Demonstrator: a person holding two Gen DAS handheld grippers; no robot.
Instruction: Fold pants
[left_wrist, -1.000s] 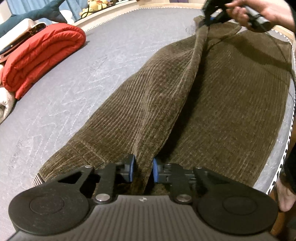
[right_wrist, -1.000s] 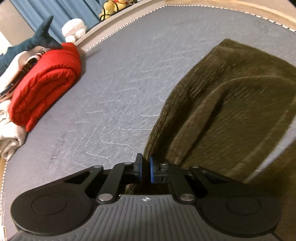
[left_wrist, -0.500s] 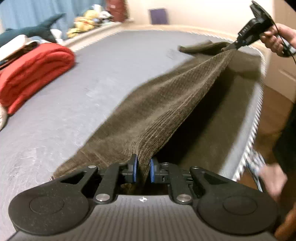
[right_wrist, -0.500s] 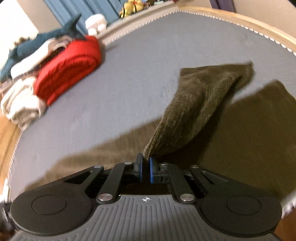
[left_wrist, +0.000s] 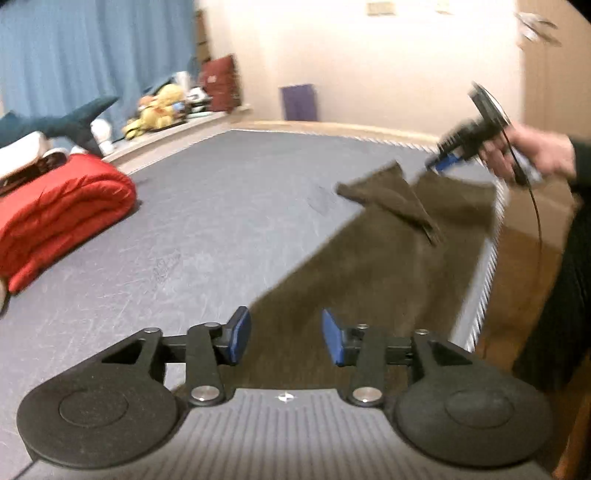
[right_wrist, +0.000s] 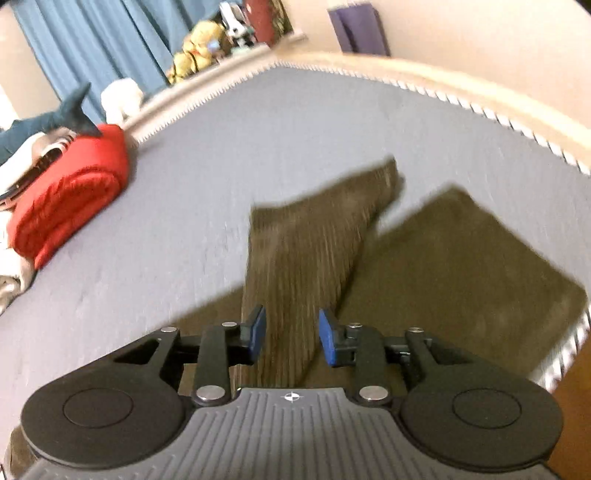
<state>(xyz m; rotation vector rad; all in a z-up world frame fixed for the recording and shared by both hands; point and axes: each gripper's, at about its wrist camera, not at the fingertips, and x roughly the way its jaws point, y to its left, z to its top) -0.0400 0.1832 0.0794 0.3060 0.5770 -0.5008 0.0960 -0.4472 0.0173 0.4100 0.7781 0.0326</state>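
The brown corduroy pants (left_wrist: 376, 266) lie lengthwise along the near right side of the grey mattress (left_wrist: 221, 206), folded leg over leg, with a loose flap at the far end. My left gripper (left_wrist: 285, 336) is open above the near end of the pants, holding nothing. My right gripper (right_wrist: 291, 334) is open above the far end, over the flap (right_wrist: 314, 236); it also shows in the left wrist view (left_wrist: 439, 162), held in a hand. The frames are motion-blurred.
A folded red blanket (left_wrist: 55, 214) lies at the mattress's left side, with a white bundle and a shark plush (left_wrist: 55, 123) behind it. Stuffed toys (left_wrist: 159, 110) sit on the far ledge. The mattress edge (left_wrist: 484, 280) runs just right of the pants.
Both grippers have opened and let go of the pants. The lifted fold has dropped onto the mattress, and both grippers have risen away from the cloth.
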